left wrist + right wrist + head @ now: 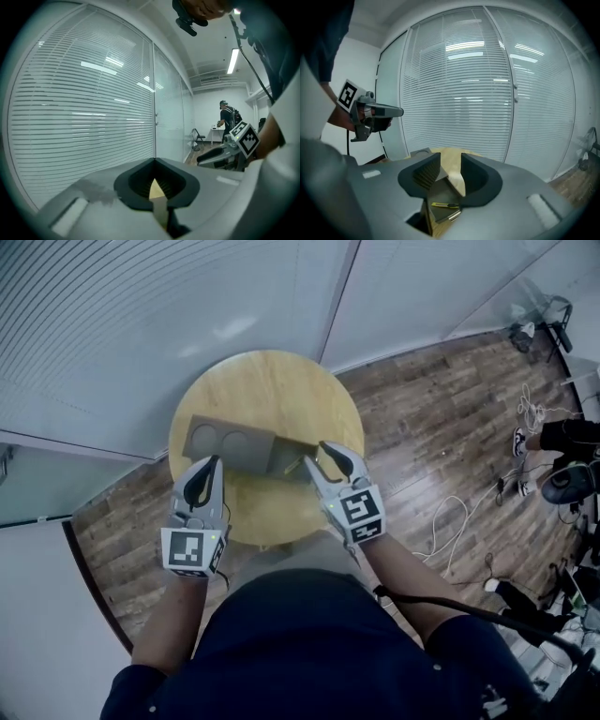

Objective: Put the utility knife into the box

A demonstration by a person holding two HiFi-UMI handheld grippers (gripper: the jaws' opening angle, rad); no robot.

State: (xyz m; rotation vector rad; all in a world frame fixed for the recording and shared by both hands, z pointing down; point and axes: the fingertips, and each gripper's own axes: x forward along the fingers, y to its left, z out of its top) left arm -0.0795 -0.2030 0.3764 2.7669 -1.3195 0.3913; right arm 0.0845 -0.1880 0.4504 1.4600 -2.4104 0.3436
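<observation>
A grey cardboard box lies on the round wooden table, its flap with two round holes folded out to the left. A yellow utility knife lies inside the box, seen straight down between my right gripper's jaws. In the head view the knife shows as a thin yellow sliver. My right gripper is open over the box's right end, holding nothing. My left gripper is shut and empty at the box's near left side.
The table stands close to a glass wall with blinds. Cables and a person's shoes lie on the wood floor to the right. A person stands far off in the left gripper view.
</observation>
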